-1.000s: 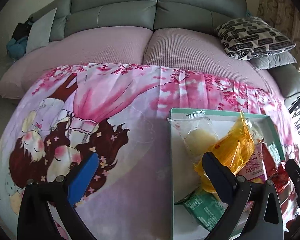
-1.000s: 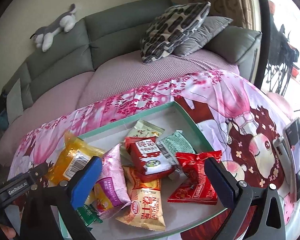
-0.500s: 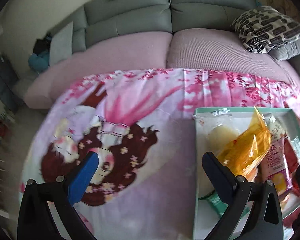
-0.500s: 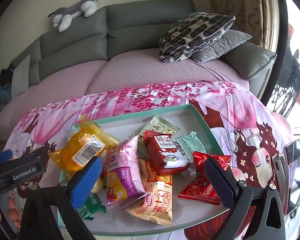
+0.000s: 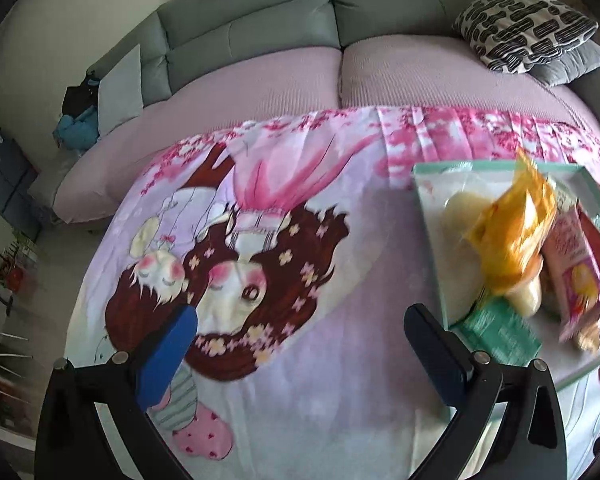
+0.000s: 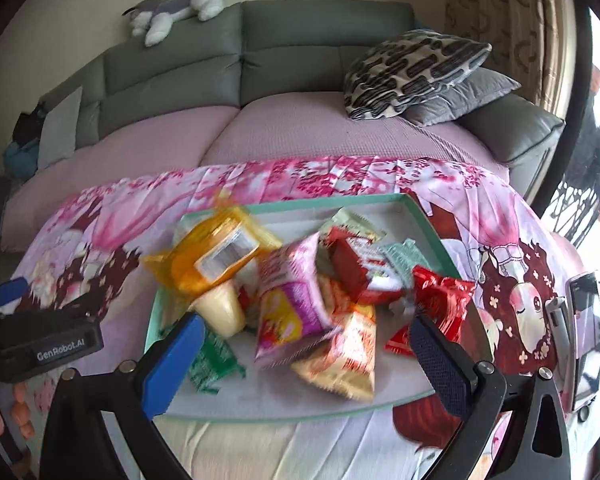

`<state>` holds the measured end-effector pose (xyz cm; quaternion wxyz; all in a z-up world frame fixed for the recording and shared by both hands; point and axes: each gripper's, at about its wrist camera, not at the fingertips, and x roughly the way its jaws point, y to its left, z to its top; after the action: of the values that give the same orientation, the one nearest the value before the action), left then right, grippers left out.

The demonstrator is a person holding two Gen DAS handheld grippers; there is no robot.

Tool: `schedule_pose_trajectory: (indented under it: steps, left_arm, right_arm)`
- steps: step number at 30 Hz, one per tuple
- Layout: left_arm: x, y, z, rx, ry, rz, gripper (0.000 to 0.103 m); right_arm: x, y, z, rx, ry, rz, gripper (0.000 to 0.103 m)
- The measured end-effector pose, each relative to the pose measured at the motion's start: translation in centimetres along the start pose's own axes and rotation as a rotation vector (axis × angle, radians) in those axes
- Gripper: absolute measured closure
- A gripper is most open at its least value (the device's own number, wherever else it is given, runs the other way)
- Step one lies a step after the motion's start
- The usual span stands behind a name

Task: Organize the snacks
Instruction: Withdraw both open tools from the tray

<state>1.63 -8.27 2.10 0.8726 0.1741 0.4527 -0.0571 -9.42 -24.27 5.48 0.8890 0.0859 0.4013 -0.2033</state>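
Note:
A mint-rimmed tray [image 6: 336, 202] holds a heap of snack packets: an orange bag [image 6: 212, 256], a pink packet [image 6: 294, 300], a red-and-white packet [image 6: 360, 268], a red packet [image 6: 440, 304], a yellow packet [image 6: 348, 356] and a green packet [image 6: 212, 360]. My right gripper [image 6: 304, 360] is open and empty, just in front of the tray. My left gripper [image 5: 300, 356] is open and empty over the printed cloth [image 5: 284, 240], left of the tray [image 5: 428, 216]. The orange bag [image 5: 516, 232] and green packet [image 5: 500, 328] also show in the left wrist view.
The pink cartoon cloth [image 6: 512, 240] covers the table. A grey sofa [image 6: 260, 60] with a patterned cushion [image 6: 412, 68] and a plush dog [image 6: 180, 4] stands behind. A phone on a stand [image 6: 586, 340] sits at the right. The left gripper's body [image 6: 44, 340] shows left of the tray.
Both grippers have pulled back and swung left; the tray now sits further right in the left view and centred in the right view. Both stay open and empty.

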Motion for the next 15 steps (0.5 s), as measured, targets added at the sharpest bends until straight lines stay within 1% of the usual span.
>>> schedule_pose_trajectory:
  steps: [3,7,11,15]
  left_arm:
    - [-0.1,0.8,-1.2,-0.003,0.021,-0.002,0.000]
    - [-0.4,1.6,-2.5,-0.011,0.027,0.000,0.000]
    - [-0.7,2.2,-4.1,-0.016,0.034,-0.018,0.000]
    - [-1.0,2.2,-4.3,-0.012,0.026,-0.027,0.000]
  right_arm:
    - [-0.6,0.7,-0.9,-0.014,0.005,0.006,0.000]
    - [-1.0,1.2,-2.0,-0.013,0.020,0.014,0.000]
    - [-0.9,1.2,-2.7,-0.003,0.041,0.016,0.000]
    - [-0.8,1.1,-2.8,0.005,0.047,0.011,0.000]
